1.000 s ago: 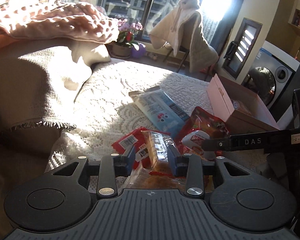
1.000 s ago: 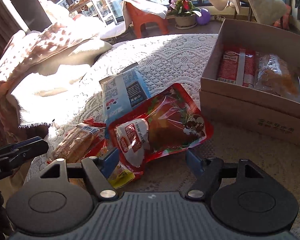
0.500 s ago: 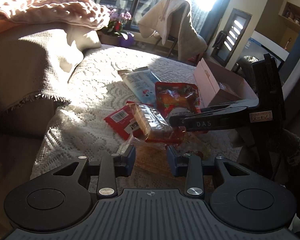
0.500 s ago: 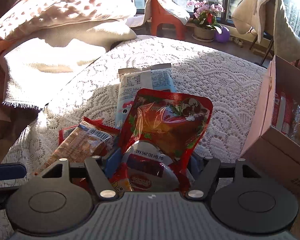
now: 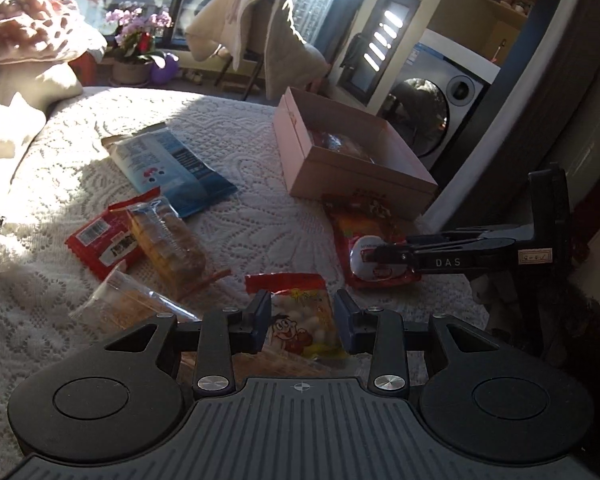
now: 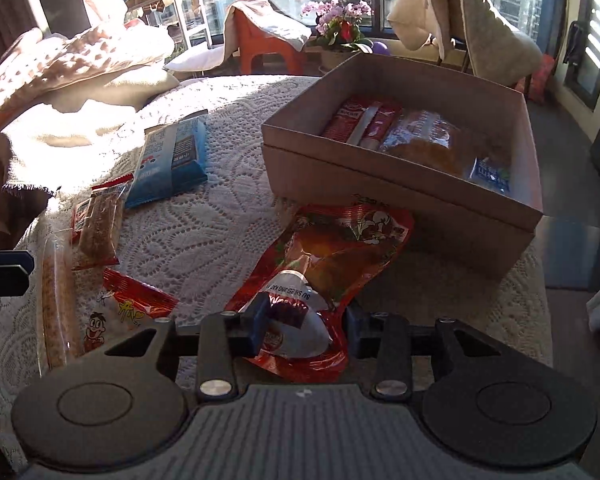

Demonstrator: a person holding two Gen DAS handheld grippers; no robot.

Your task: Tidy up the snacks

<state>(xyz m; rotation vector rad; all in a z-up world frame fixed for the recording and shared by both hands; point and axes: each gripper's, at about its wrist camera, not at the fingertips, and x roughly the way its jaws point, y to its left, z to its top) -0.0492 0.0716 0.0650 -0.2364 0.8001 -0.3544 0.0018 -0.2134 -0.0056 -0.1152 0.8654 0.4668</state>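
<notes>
Near the front edge of the lace tablecloth [image 6: 204, 236] my right gripper [image 6: 304, 320] is clamped on the red pouch [image 6: 332, 256], pinching its near end so the far end trails toward the cardboard box [image 6: 400, 200] just beyond, where packed snacks already lie. My left gripper [image 5: 302, 320] hangs released over the cartoon peanut packet [image 5: 300, 320], likely my next pick.
</notes>
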